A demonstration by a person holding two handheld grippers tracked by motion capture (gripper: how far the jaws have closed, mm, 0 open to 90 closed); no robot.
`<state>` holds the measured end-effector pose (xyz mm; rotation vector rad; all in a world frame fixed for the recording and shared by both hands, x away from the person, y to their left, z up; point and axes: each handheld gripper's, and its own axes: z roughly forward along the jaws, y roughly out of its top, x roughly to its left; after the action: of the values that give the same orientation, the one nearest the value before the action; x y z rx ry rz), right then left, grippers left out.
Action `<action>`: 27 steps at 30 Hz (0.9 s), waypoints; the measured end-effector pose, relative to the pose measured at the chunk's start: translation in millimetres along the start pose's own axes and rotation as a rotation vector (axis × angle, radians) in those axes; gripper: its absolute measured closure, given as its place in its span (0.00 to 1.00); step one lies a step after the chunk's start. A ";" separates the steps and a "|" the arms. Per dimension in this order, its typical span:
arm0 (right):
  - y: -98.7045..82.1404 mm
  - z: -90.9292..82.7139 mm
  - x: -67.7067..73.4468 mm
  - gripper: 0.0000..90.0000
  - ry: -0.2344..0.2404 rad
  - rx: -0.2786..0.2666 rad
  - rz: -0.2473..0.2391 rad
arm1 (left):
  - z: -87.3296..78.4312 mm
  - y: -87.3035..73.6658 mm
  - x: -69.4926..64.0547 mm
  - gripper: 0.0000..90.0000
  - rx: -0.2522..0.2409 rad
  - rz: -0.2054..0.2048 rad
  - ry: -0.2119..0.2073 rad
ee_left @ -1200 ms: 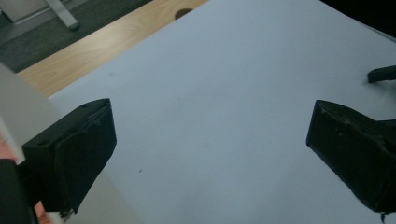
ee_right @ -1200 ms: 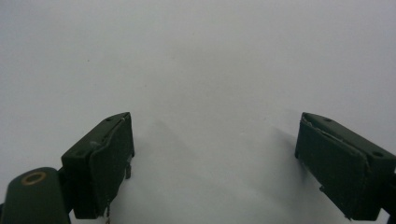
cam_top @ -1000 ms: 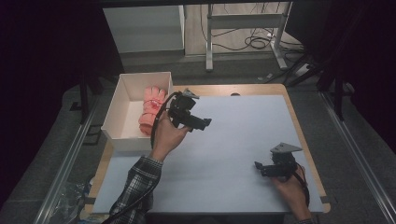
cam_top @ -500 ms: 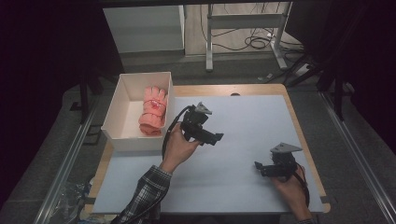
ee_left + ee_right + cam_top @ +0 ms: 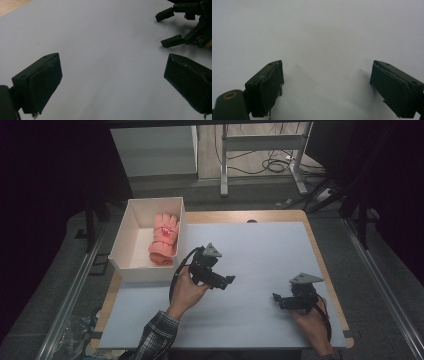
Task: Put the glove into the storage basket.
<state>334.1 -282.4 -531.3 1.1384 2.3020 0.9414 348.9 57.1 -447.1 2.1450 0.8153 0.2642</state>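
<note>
Since the earlier frames, the left gripper (image 5: 226, 281) has drawn back from the box (image 5: 124, 254) toward the middle of the tabletop (image 5: 270, 250), and it now points to the right, away from the box. The right gripper (image 5: 278, 300) has kept its place near the front right edge.

Nearest to the person, the right gripper rests low over the pale sheet, jaws spread wide with nothing between them, as its own view confirms. A little farther, the left gripper is also spread and empty; in its own view only the bare sheet lies between the jaws, and the right gripper (image 5: 172, 27) shows at the upper right.

Farthest, the pink glove (image 5: 164, 240) lies inside the white box at the rear left of the tabletop. Its long axis runs front to back, cuff toward the person, fingers away. It lies behind and to the left of the left gripper, which is clearly the nearer one; the right is well apart. To reach the glove, I judge that the left hand must turn back left.
</note>
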 end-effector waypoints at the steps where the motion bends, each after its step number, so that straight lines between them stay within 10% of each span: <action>1: 0.0 0.0 0.0 0.13 0.000 0.000 0.000 | -0.9 -2.5 -1.1 0.02 -0.001 0.002 0.001; 27: 0.0 0.1 0.2 0.13 -0.001 -0.002 0.000 | 5.0 -77.6 -2.9 0.02 0.039 -0.016 -0.005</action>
<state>334.0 -282.2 -531.4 1.1379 2.3000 0.9421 312.9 88.4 -508.7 2.1736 0.8406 0.2360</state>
